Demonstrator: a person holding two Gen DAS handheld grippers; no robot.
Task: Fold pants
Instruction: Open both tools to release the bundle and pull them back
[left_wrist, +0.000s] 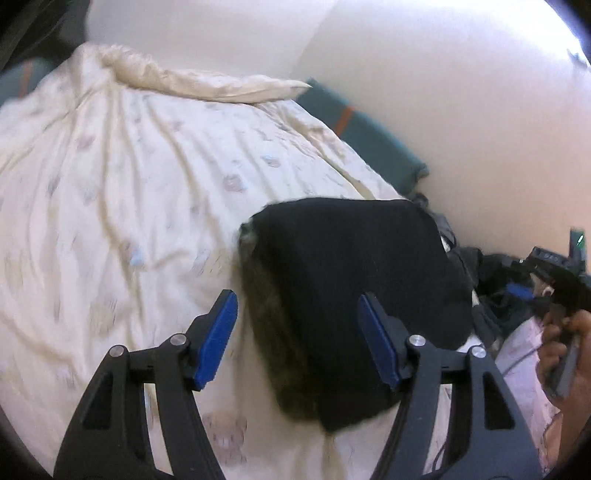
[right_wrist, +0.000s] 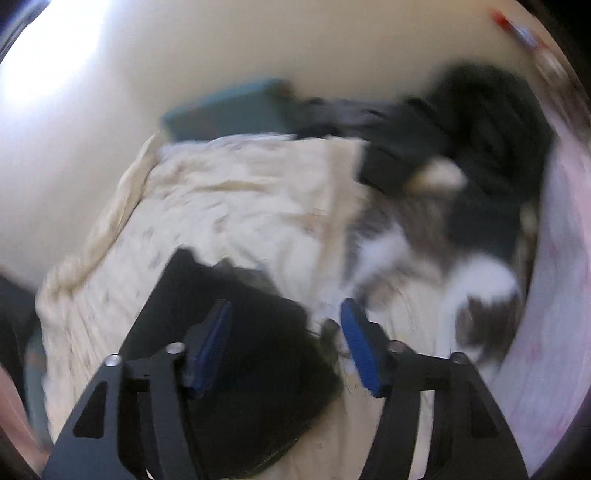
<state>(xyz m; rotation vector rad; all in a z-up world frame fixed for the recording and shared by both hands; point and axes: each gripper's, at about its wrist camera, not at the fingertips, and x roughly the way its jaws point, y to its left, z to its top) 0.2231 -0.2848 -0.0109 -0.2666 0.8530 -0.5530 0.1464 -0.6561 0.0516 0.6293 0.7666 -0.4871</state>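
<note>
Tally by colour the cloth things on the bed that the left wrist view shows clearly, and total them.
Black: 1, folded pants
Cream: 1, bedcover
Teal: 1, pillow
Dark clothes heap at right: too jumbled to count.
Total: 3

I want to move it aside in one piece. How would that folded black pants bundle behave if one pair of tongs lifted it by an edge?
The folded black pants would probably sag and unfold: soft cloth, layers loose at the fuzzy edge. Likely light, since they barely dent the cream bedspread. Pushed, they would bunch rather than slide, as the bedspread is wrinkled.
</note>
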